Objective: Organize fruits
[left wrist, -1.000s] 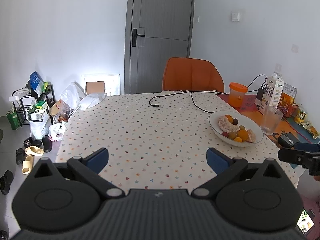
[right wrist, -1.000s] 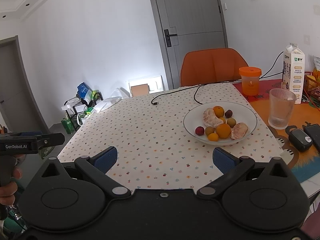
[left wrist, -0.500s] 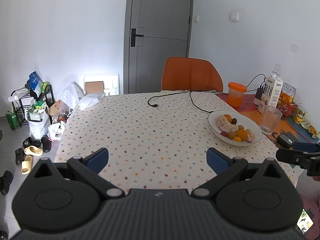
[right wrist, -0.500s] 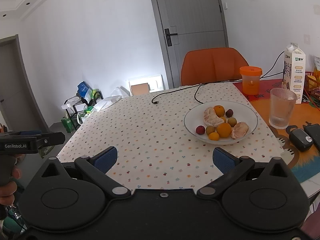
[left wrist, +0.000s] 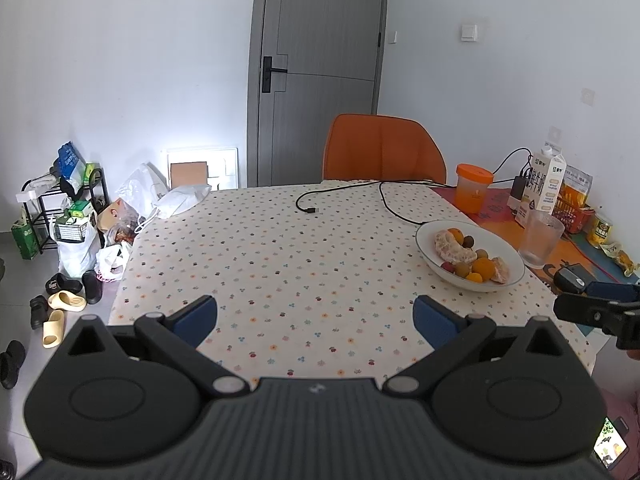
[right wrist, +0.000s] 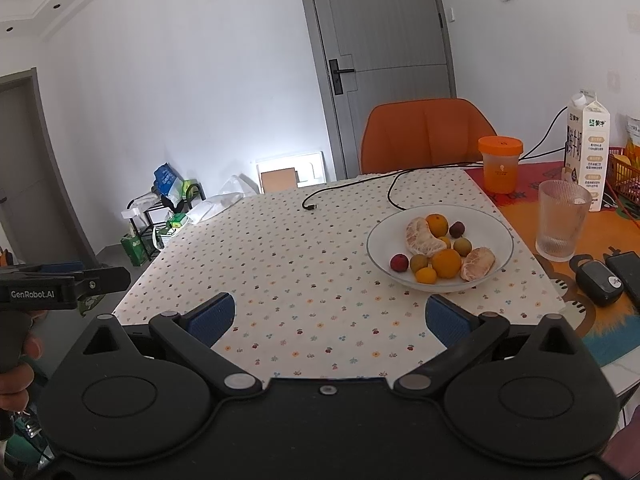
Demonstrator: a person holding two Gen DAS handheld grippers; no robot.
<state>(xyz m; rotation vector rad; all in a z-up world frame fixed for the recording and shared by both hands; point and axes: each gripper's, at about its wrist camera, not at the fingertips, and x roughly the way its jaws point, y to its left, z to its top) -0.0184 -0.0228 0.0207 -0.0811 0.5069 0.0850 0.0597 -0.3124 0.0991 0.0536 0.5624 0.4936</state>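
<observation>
One bowl (right wrist: 440,280), two peeled segments (right wrist: 424,238)

Tablecloth (right wrist: 304,264): matt cloth, small printed flowers. Bowl (right wrist: 505,246): glossy white, looks ceramic. Peeled citrus segments (right wrist: 423,237): rough, pithy; whole oranges (right wrist: 446,263) smooth with slight sheen. Tumbler (right wrist: 562,220): clear, ribbed glass. Milk carton (right wrist: 586,152): printed paperboard. Chair (right wrist: 426,136): smooth orange upholstery. Gripper bodies: matt black plastic.
</observation>
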